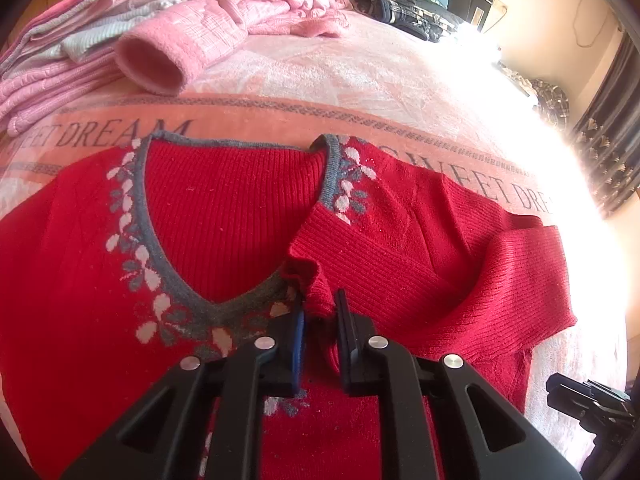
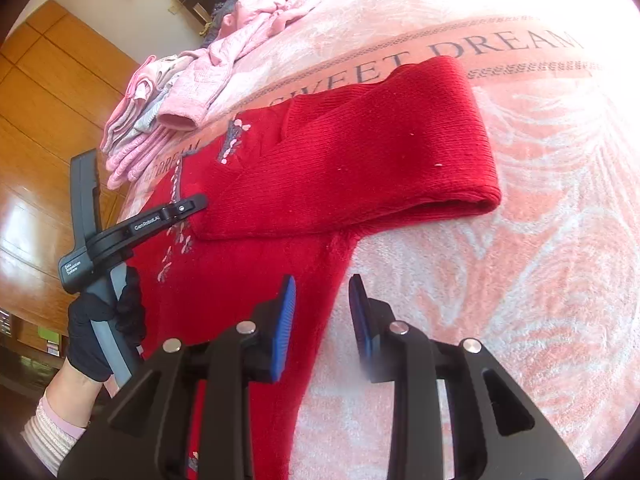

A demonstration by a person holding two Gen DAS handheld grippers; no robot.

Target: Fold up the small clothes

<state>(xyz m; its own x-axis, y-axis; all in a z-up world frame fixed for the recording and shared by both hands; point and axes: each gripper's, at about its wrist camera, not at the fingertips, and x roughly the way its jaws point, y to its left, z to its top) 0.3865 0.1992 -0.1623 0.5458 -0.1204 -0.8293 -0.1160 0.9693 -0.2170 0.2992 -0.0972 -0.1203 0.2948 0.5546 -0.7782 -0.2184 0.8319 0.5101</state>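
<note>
Your left claw [image 1: 320, 312] is pinched on the cuff of the sleeve [image 1: 420, 248], which it has drawn in across the chest of the red sweater [image 1: 100, 280] lying face up on the bed [image 1: 360, 76], so the side folds inward toward the V-neck. Your right claw [image 2: 322, 312] hangs with its jaws apart and nothing between them, over the sweater's right edge, probably ready to take the side or hem next. Pink clothes [image 1: 52, 68] wait near the bed's far corner.

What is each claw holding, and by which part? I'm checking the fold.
The left claw pinches the red sweater by its folded-in sleeve cuff. The right claw is open, holding nothing.
</note>
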